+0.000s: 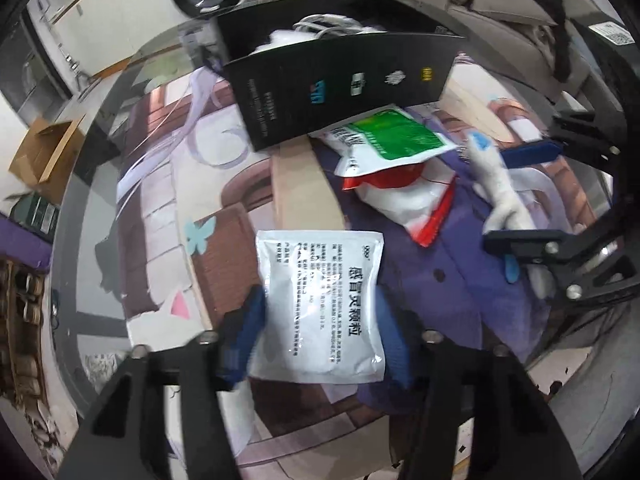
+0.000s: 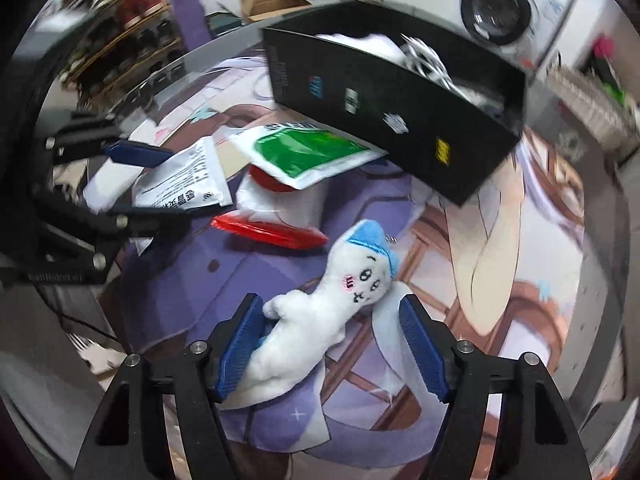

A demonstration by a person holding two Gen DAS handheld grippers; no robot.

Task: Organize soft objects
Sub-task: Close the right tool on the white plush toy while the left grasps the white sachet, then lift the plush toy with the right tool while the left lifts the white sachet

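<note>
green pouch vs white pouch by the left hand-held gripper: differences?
The green pouch has a green panel; the white pouch is plain white with black print. The green one leans against the black box atop a red-edged bag; the white one sits between the left hand-held gripper's fingers. Both are flat sealed packets.

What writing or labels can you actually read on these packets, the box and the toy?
"感冒灵颗粒" in large characters on the white sachet between the left gripper's fingers.
Small print on that sachet: too small to read.
Black box: four small coloured logos and lines of pale print, all too blurred to read.
Green-and-white packet: dark print along its top, blurred.
Red-and-white packet: no legible text.
Plush toy: a stitched face, no words.
</note>
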